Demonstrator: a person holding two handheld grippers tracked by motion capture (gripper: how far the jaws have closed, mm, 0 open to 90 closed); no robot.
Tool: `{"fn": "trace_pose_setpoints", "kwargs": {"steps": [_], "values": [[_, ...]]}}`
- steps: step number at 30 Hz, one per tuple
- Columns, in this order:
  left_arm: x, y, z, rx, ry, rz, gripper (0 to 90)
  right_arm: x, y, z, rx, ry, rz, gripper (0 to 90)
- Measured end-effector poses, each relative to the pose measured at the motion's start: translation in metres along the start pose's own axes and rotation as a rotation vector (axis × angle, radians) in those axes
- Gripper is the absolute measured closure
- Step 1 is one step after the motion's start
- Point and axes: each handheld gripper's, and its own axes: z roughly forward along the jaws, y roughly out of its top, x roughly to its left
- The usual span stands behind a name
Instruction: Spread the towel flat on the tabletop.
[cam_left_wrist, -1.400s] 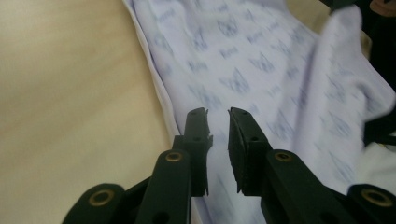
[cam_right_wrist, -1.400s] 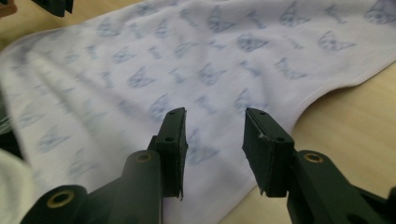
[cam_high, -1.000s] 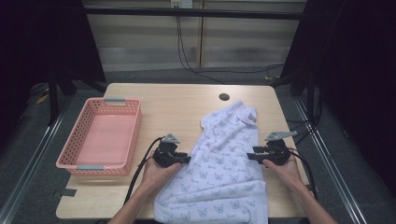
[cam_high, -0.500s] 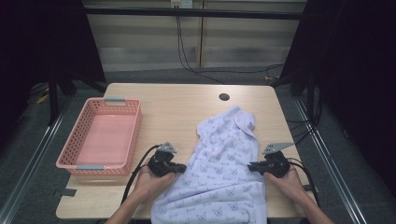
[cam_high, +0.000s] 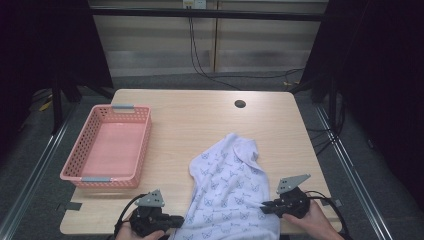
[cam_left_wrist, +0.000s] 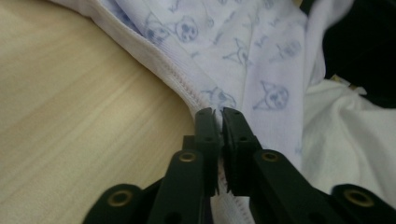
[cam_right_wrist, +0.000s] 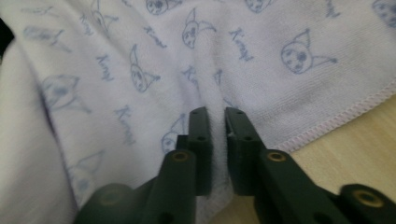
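Note:
A white cloth (cam_high: 227, 192) printed with small blue cartoon faces lies on the wooden table (cam_high: 200, 127), stretched toward the near edge and hanging over it. My left gripper (cam_high: 181, 220) is shut on the cloth's ribbed hem (cam_left_wrist: 187, 91) at the near left. My right gripper (cam_high: 262, 206) is shut on a fold of the cloth (cam_right_wrist: 140, 70) close to its stitched edge at the near right. Each gripper is held in a hand at the table's front edge. The cloth's far end (cam_high: 240, 145) lies bunched near the table's middle.
A pink plastic basket (cam_high: 82, 170) with nothing in it stands on the table's left side. A round cable hole (cam_high: 240, 104) sits near the far edge. Cables trail from both grippers off the front edge. Dark floor and metal rails flank the table.
Both grippers have pulled the cloth toward the near edge of the table. The cloth's far end has slid back from the table's far half to its middle.

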Motion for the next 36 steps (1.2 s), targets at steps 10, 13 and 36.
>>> {"fn": "trace_pose_setpoints", "kwargs": {"steps": [10,13,36], "values": [[0.045,0.058,0.049,-0.049,0.088,0.014,74.4,-0.01,0.005,-0.03,-0.21,-0.154,0.047,59.9],[0.055,0.071,0.064,-0.071,0.091,0.009,68.7,-0.009,0.002,-0.035,-0.233,-0.189,0.062,58.6],[0.053,0.05,0.062,0.006,0.108,0.044,64.1,-0.069,0.121,0.067,-0.177,-0.178,0.081,52.7]]}}
